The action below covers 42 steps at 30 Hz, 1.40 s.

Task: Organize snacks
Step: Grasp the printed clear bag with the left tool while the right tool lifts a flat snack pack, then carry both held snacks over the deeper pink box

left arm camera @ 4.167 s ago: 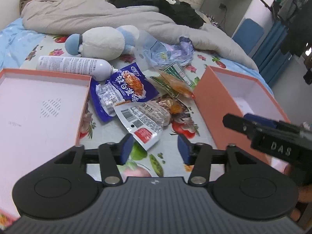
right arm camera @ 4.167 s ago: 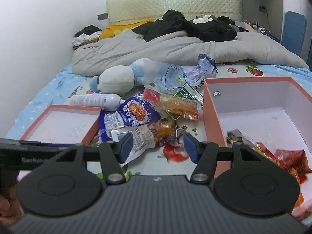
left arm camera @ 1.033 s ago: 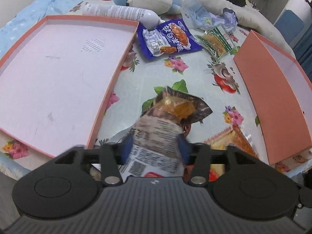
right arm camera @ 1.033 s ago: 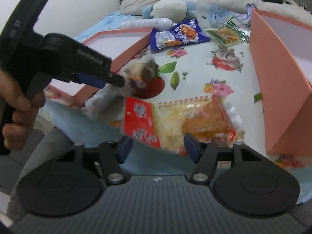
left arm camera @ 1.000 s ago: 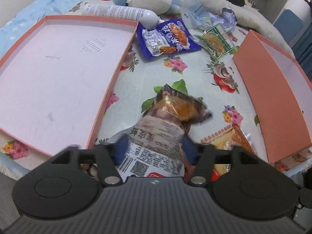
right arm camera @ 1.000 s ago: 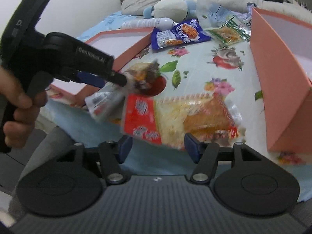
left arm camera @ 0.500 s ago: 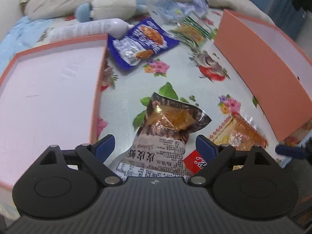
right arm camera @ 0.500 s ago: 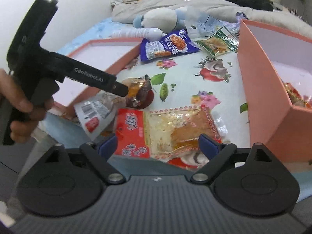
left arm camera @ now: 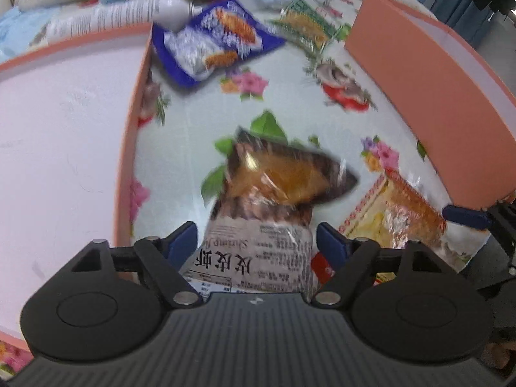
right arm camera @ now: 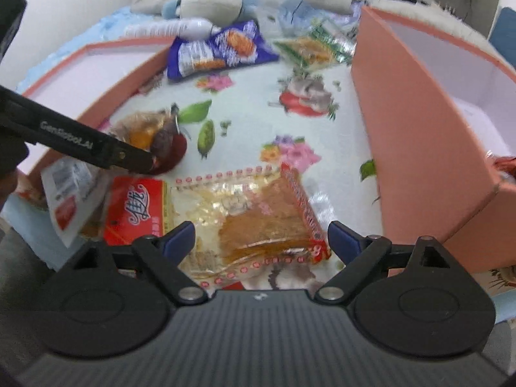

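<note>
My left gripper (left arm camera: 256,242) hangs low over the flowered bed sheet. Its jaws are closing around a brown-and-white shrimp snack bag (left arm camera: 261,193) that lies between them, with a small gap at each pad. My right gripper (right arm camera: 261,237) stands open over a red-and-clear snack packet (right arm camera: 245,216) lying flat on the sheet, its pads apart from it. That packet (left arm camera: 409,213) also shows at the right of the left wrist view. In the right wrist view a left finger (right arm camera: 129,156) rests by the shrimp bag (right arm camera: 145,132).
A deep pink box (right arm camera: 419,122) stands on the right and its shallow lid (left arm camera: 64,129) lies on the left. Farther back lie a blue snack bag (left arm camera: 209,45), a green packet (left arm camera: 306,25), a white bottle (left arm camera: 119,16) and a plush toy (right arm camera: 209,3).
Both grippers let go: the shrimp bag and the red-and-clear packet now lie on the sheet. Both grippers sank closer, and the left jaws have narrowed since half a second ago.
</note>
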Each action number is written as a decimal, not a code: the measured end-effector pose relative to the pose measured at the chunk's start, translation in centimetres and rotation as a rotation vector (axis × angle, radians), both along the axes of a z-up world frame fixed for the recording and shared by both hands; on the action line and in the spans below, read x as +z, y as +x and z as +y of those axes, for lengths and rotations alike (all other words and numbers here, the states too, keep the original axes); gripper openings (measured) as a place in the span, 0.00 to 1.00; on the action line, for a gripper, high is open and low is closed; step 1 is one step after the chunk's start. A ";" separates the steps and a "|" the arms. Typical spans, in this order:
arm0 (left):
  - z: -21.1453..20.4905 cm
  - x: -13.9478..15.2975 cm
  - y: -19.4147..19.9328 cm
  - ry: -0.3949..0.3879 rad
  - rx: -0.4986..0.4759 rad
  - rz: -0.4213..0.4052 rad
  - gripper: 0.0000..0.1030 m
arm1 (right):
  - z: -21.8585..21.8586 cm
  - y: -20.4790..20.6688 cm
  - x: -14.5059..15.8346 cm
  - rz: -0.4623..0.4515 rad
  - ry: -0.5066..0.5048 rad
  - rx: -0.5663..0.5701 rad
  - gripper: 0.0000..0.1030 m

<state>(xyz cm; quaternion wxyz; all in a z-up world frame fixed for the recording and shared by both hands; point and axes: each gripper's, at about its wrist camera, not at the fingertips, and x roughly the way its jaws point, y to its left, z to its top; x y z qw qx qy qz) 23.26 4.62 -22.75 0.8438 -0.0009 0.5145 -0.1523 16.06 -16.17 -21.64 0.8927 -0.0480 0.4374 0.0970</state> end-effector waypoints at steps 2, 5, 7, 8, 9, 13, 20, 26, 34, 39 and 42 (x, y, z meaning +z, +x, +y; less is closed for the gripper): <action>-0.1 -0.2 -0.4 0.011 -0.007 -0.025 0.81 | 0.1 0.0 -0.6 -0.018 -0.004 0.026 0.91; -0.1 -0.3 -0.6 0.010 0.009 -0.036 0.81 | -0.4 0.2 -1.1 -0.029 0.035 0.031 0.91; -0.2 -0.3 -0.7 0.016 0.021 -0.041 0.78 | -0.2 0.2 -1.2 -0.031 0.022 0.050 0.89; -0.2 -0.2 -0.9 0.026 0.025 -0.044 0.77 | -0.1 0.3 -1.1 -0.031 0.025 0.052 0.87; -0.4 -0.1 -1.0 0.033 0.027 -0.046 0.75 | 0.0 0.3 -1.1 -0.028 0.025 0.051 0.84; -0.5 0.2 -1.2 0.024 0.053 -0.033 0.65 | 0.5 0.4 -0.9 -0.010 0.016 0.046 0.75; -0.2 1.0 -2.3 -0.024 0.134 -0.011 0.60 | 1.4 0.0 -0.4 0.001 0.013 0.059 0.63; 0.6 3.5 -4.1 -0.054 0.213 -0.028 0.59 | 1.1 -0.8 0.6 -0.018 0.054 -0.002 0.53; 0.4 6.8 -7.0 -0.039 0.249 -0.077 0.60 | 0.2 -2.3 2.8 -0.053 0.086 -0.038 0.45; 0.0 8.9 -8.5 -0.056 0.279 -0.100 0.60 | -0.7 -3.8 5.3 -0.092 0.109 -0.063 0.44; -0.6 10.2 -9.5 -0.083 0.282 -0.126 0.60 | -1.3 -4.8 7.2 -0.125 0.118 -0.092 0.44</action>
